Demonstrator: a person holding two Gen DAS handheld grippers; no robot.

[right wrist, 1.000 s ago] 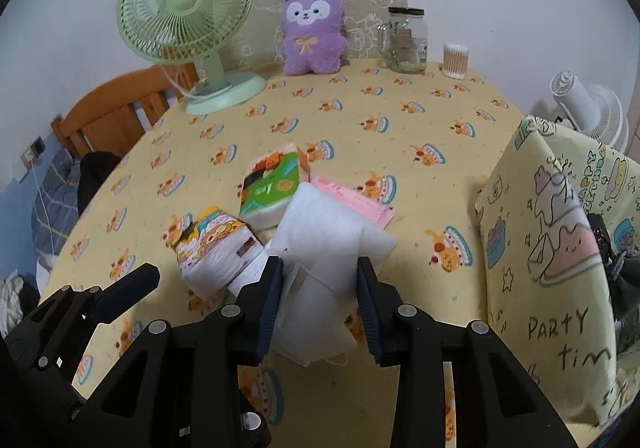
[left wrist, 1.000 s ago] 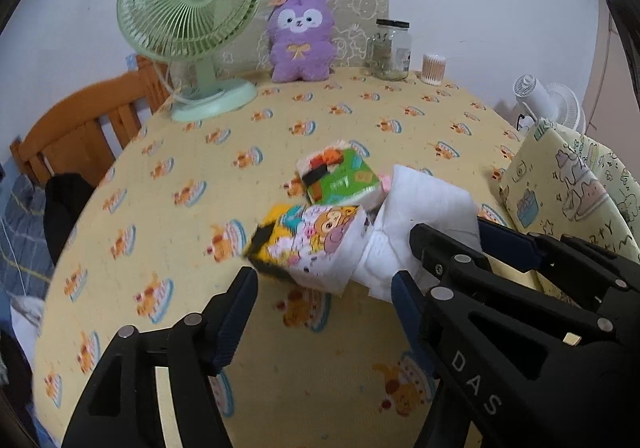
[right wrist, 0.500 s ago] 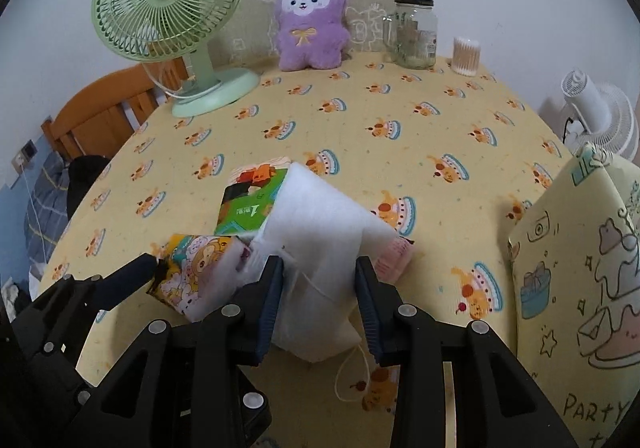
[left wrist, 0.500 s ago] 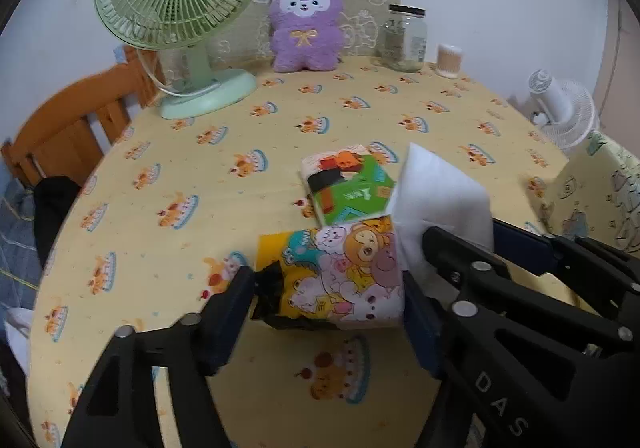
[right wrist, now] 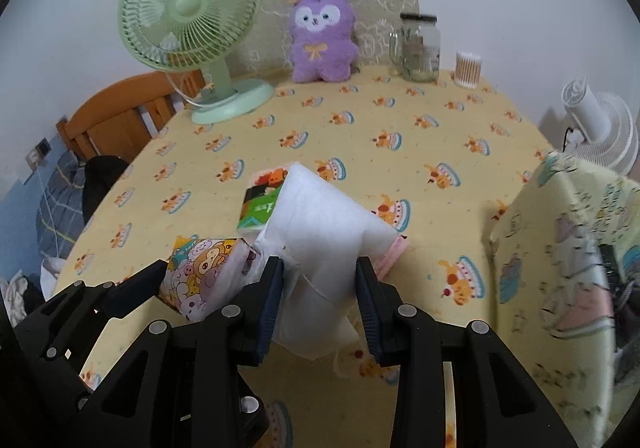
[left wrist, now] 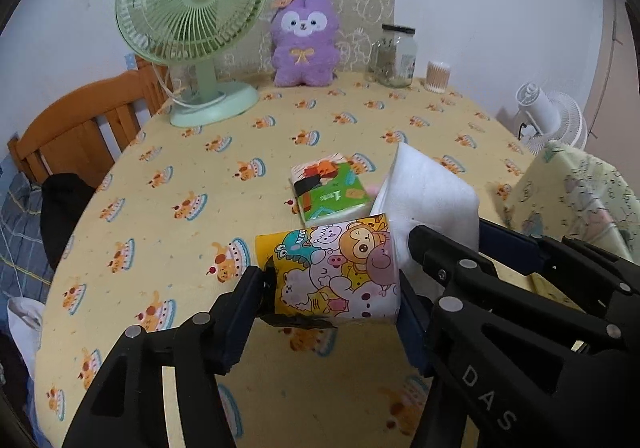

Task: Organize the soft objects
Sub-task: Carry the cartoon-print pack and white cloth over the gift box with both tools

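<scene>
Cartoon-animal printed soft tissue pack is clamped between the fingers of the left gripper, closed onto its two ends, near-centre of the yellow cake-print tablecloth. White folded soft cloth is pinched by the right gripper, jaws partly closed w/ the cloth bulging above & hanging below them. The two held items sit just beside each other, cloth to the right. Green-and-orange tissue pack lies flat on the cloth just beyond both. At the far edge: pale green desk fan at left, purple plush toy centre, glass jar & cotton-swab tub at right.
</scene>
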